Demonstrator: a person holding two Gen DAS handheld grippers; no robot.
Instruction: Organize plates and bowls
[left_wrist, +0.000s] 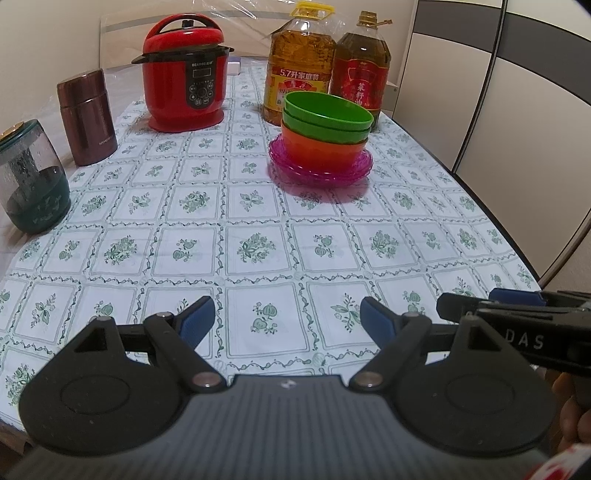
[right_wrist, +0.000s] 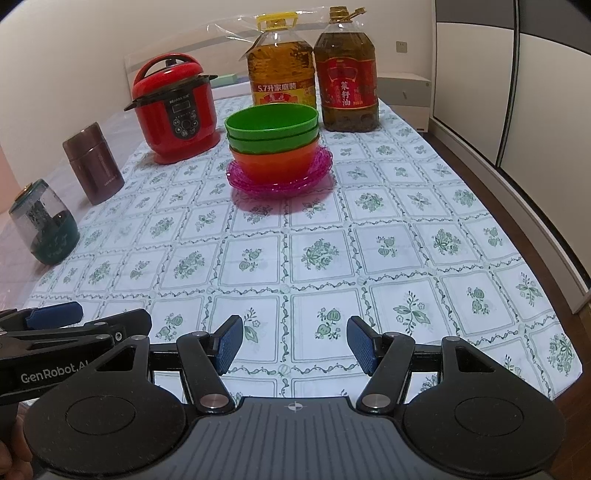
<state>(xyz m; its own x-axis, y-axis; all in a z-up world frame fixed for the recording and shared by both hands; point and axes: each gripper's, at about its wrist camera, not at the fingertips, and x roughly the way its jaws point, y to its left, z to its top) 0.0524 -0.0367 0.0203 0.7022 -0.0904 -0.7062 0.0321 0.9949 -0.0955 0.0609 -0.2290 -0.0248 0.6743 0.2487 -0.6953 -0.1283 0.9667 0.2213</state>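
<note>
**Two empty grippers, one finished-looking stack**

Left wrist view: left gripper (left_wrist: 288, 317) gapes wide over the table's (left_wrist: 236, 258) near edge, holding nothing; the right gripper's tip shows at its right. Green bowls (left_wrist: 327, 114) nest in an orange bowl (left_wrist: 321, 151) on pink plates (left_wrist: 321, 173) toward the far edge, beside oil bottles (left_wrist: 328, 70).

Right wrist view: right gripper (right_wrist: 294, 341) is partly open, empty. Stacking looks complete; next likely a retreat or check.

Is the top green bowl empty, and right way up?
Upright and empty: the top green bowl opens upward, nested in the stack on the pink plates, its visible inside bare green.
</note>
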